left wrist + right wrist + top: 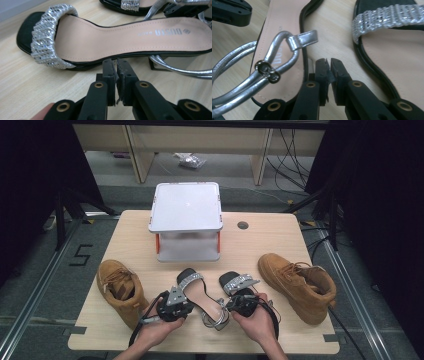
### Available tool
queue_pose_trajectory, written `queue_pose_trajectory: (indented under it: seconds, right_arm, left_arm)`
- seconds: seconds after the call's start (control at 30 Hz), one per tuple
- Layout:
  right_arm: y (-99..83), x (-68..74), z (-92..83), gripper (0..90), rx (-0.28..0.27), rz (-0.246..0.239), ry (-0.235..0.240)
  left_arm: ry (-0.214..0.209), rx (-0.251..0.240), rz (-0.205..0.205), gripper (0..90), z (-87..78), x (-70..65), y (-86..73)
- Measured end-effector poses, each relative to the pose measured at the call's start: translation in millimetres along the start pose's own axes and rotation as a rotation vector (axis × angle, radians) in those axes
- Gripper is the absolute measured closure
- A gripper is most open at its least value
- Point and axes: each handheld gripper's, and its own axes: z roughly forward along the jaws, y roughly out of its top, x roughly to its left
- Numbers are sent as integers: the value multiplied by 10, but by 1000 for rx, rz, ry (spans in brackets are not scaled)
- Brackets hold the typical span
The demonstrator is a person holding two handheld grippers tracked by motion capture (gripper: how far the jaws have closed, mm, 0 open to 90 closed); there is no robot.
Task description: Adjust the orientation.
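Two black sandals with sparkling silver toe bands lie side by side at the table's front middle, the left sandal (197,292) and the right sandal (239,282). My left gripper (191,304) is at the left sandal's outer side. In the left gripper view its jaws (116,62) are shut, the tips at the black sole edge of that sandal (125,37), with nothing seen between them. My right gripper (232,301) is shut and empty over bare wood between the two sandals. In its own view the right gripper (328,61) has the silver ankle strap (287,47) and buckle (268,71) to its left and the right sandal (392,57) to its right.
A tan lace-up boot (117,290) lies at the table's left and its pair, the other tan boot (297,285), at the right. A white two-tier stand (186,212) sits at the back middle, next to a round cable hole (243,225). Both hands are near the front edge.
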Motion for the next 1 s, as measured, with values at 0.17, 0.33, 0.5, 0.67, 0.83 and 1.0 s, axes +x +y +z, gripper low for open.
queue_pose_trajectory:
  seconds: [0.17, 0.33, 0.5, 0.67, 0.83, 1.0]
  right_arm:
    - [-4, 31, 18, 855, 5, 4, -9]
    - [-11, 92, 19, 858, 17, -3, 7]
    - [-12, 164, 41, 865, 19, -34, 17]
    - [-15, 267, 60, 870, 26, -39, 36]
    - [-14, 369, 93, 832, 34, -32, 95]
    - [5, 309, 43, 762, 9, -17, 65]
  left_arm:
    - [-8, 20, -2, 891, 74, -12, -7]
    - [-25, 32, -16, 892, 128, -20, 0]
    - [-21, 42, -21, 892, 126, 13, -12]
    - [-13, 44, -25, 888, 100, 33, -22]
    - [14, 54, -17, 837, -22, 89, -55]
    - [1, -83, -25, 608, -375, 74, 73]
